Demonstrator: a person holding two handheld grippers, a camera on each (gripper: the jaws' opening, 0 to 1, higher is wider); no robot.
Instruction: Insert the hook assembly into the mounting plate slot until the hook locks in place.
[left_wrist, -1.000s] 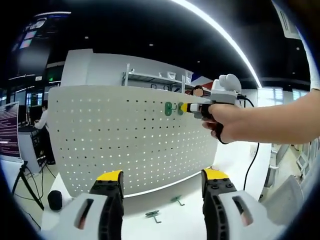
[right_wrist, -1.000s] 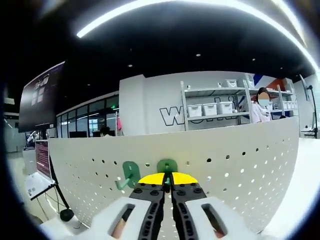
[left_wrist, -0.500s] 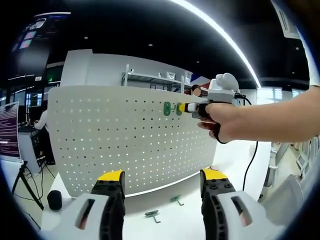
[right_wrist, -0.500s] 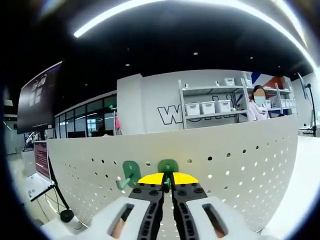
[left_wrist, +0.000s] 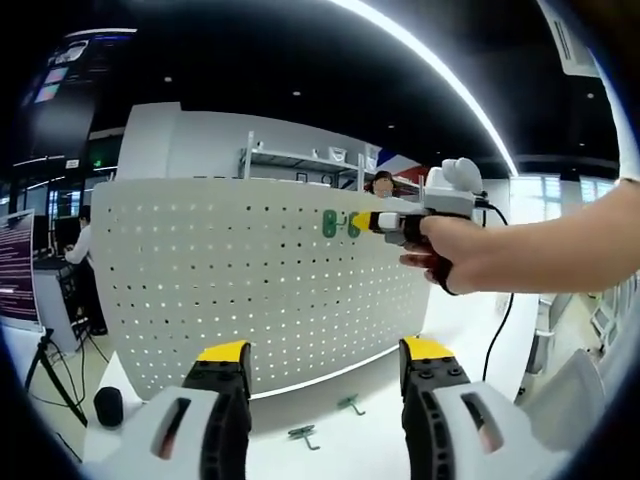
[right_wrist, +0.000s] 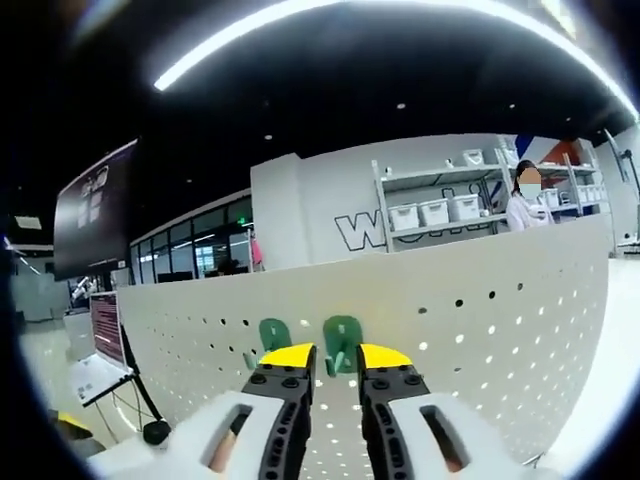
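Green hook (right_wrist: 342, 336) on white pegboard (right_wrist: 480, 330), right tool (right_wrist: 335, 362) parted around it, left tool (left_wrist: 322, 355) wide.

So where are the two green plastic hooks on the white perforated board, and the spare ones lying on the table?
Green plastic hooks on the board (right_wrist: 342, 335): right gripper view, right hook's back plate.
White perforated board (left_wrist: 220, 290): left gripper view, bare face.
Spare green hooks on the table (left_wrist: 304, 434): left gripper view, left hook.
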